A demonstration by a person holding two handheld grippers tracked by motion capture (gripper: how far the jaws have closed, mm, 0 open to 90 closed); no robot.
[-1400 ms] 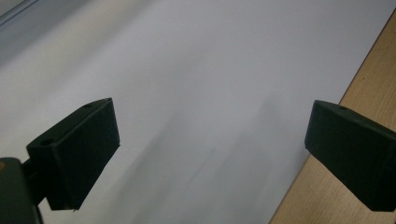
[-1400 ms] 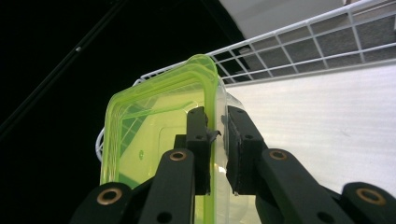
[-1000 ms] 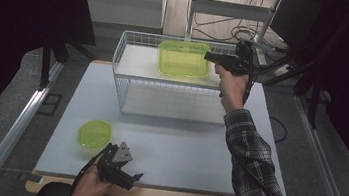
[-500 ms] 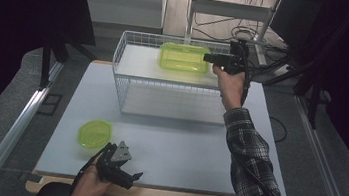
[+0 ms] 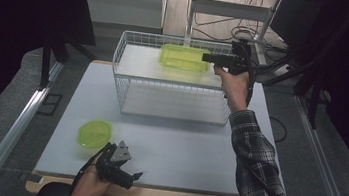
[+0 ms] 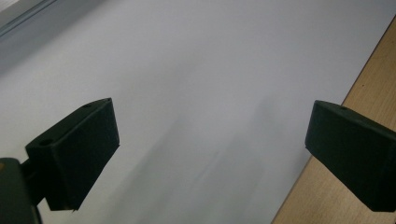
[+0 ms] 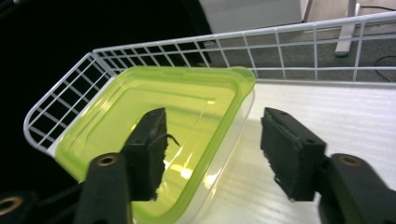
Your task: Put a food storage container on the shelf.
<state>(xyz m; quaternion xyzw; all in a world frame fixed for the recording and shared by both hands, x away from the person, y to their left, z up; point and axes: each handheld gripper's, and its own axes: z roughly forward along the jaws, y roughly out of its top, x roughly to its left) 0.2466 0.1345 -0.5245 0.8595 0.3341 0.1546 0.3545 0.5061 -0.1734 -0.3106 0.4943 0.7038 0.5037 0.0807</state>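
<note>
White table surface (image 5: 181,149): the largest item, carrying everything else.

White wire basket (image 5: 129,80): stands on the far half of the table, raised on its own wire frame.

Green-rimmed clear container (image 5: 184,57): sits inside the basket toward its far side, mouth up, with its wall running between my right jaws.

Round green lid (image 5: 93,133): lies flat on the table near its front left corner, just beside my left hand.

My right gripper (image 7: 212,151): held level at the basket's right end. Its jaws have just been opening and now stand about half apart, one pad inside the container, the other outside its wall, neither pressing on it.

My left gripper (image 6: 210,154): rests low over the front edge of the table, jaws spread wide with nothing between them.
</note>
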